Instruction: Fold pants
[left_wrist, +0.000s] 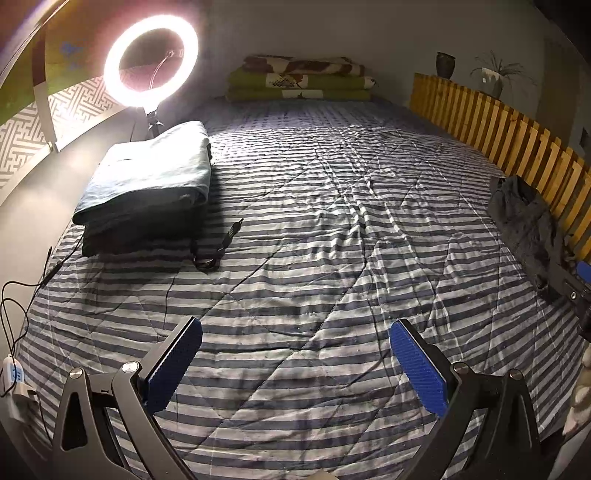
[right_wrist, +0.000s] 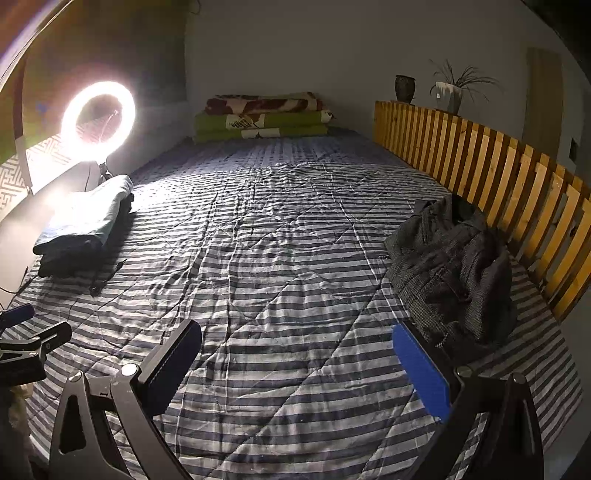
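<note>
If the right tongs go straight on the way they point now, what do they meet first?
Most likely the bare striped quilt: the open right tongs point down at it, empty. The crumpled dark pants lie off to the right, outside that line, though depth is uncertain.

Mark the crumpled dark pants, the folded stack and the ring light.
crumpled dark pants (right_wrist: 454, 273), right wrist view, middle of the heap
folded stack (left_wrist: 155, 177), left wrist view, top pale layer
ring light (left_wrist: 110, 70), left wrist view, glowing rim

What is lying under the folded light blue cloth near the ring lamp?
Under the folded light blue cloth lies a darker folded garment, only its edges showing, resting on the striped quilt. Its kind and anything deeper in the pile are covered.
</note>
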